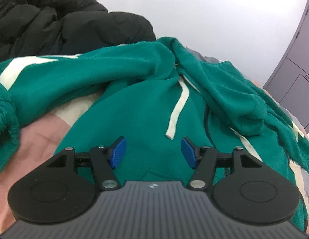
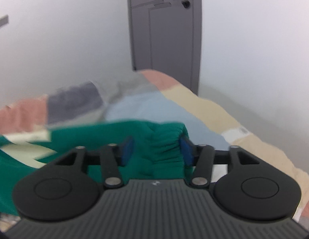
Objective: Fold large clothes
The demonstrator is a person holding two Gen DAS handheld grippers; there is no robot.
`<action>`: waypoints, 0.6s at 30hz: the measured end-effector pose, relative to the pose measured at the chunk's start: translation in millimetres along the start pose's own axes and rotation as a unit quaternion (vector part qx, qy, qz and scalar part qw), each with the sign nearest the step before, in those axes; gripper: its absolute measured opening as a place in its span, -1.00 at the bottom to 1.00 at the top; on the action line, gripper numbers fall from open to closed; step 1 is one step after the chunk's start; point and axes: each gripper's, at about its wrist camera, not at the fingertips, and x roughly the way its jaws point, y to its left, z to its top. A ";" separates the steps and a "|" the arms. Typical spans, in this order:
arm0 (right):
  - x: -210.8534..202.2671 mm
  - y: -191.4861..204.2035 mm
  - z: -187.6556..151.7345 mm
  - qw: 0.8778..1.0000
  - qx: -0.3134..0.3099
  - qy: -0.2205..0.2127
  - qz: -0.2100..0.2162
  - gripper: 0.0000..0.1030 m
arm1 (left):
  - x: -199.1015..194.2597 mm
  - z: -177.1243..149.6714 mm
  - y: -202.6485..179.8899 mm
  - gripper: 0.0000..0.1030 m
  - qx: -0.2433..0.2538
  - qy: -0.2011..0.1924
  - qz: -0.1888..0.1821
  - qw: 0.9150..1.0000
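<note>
my left tool hovers over the front of the green hoodie, its blue pads spread wide with nothing between them. the hoodie lies rumpled on the bed, on a patchwork bedcover of pink and cream blocks. a white drawstring trails down the chest and ends just ahead of my right-hand pad. one sleeve with pale stripes stretches off to the left, the hood is bunched up to the right. a black puffy coat is heaped behind the hoodie, by the white wall.

over on my right tool, the view is blurred. the ribbed green cuff sits between the pads; they stand apart, and i see no pinch on it. beyond lies more bedcover, and a grey door in the wall.
</note>
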 end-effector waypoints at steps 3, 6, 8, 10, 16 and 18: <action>-27.1 21.6 15.7 0.999 0.002 -0.021 0.032 0.39 | -9.4 0.0 -2.3 0.29 0.002 0.001 -0.013 1.000; -54.9 59.2 23.9 0.996 -0.008 -0.040 0.079 0.68 | -18.0 -0.9 -3.5 0.29 0.007 -0.005 -0.017 1.000; -71.8 87.4 22.2 0.992 -0.022 -0.039 0.117 0.69 | -22.8 -1.8 -3.6 0.29 0.010 -0.008 -0.017 1.000; -86.0 122.2 14.2 0.986 -0.038 -0.032 0.157 0.69 | -25.7 -1.9 -2.8 0.29 0.012 -0.011 -0.016 1.000; -113.5 239.3 -41.5 0.953 -0.104 0.025 0.283 0.69 | -21.9 -1.8 0.8 0.35 0.017 -0.007 -0.012 1.000; -117.6 279.0 -65.0 0.936 -0.135 0.048 0.322 0.69 | -17.8 -1.3 1.6 0.35 0.019 -0.007 -0.010 1.000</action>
